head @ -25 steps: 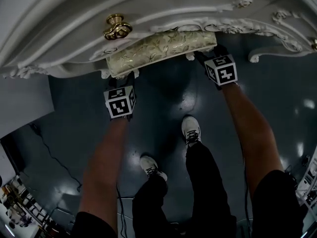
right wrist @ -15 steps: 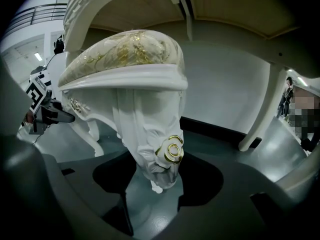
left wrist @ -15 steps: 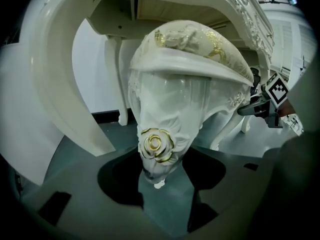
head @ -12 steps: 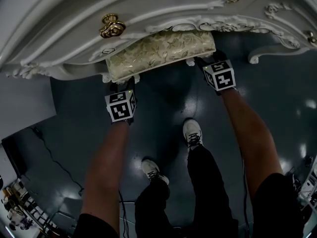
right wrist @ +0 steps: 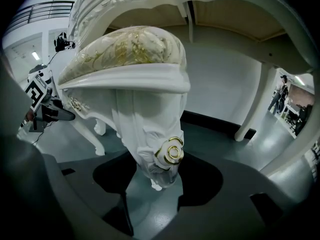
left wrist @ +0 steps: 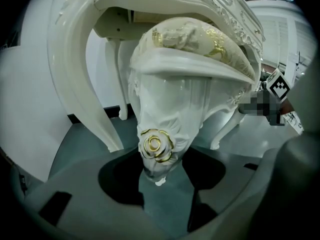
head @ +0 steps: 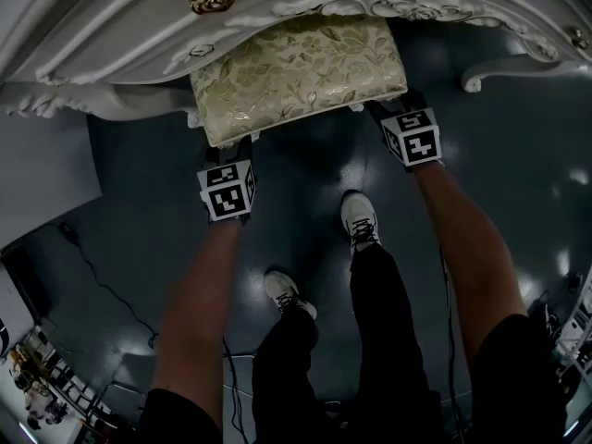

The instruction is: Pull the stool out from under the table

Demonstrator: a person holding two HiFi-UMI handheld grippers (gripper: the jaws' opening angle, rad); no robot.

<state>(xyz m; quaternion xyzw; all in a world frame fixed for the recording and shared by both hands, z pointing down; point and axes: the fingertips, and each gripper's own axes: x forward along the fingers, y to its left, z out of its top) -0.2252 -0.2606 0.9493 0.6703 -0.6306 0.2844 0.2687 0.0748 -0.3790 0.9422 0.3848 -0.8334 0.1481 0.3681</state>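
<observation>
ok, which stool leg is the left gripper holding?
The front-left leg, with a gold rose on its knee, clamped by the left gripper. The front-right leg sits in the right gripper.

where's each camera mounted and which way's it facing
Head view: on the person's head, facing down at stool, table; forearms, trousers, shoes show.
Left gripper view: on left gripper, looking along jaws shut on a stool leg.
Right gripper view: on right gripper, jaws shut on another leg.
Shared: each gripper view shows the other gripper.
</observation>
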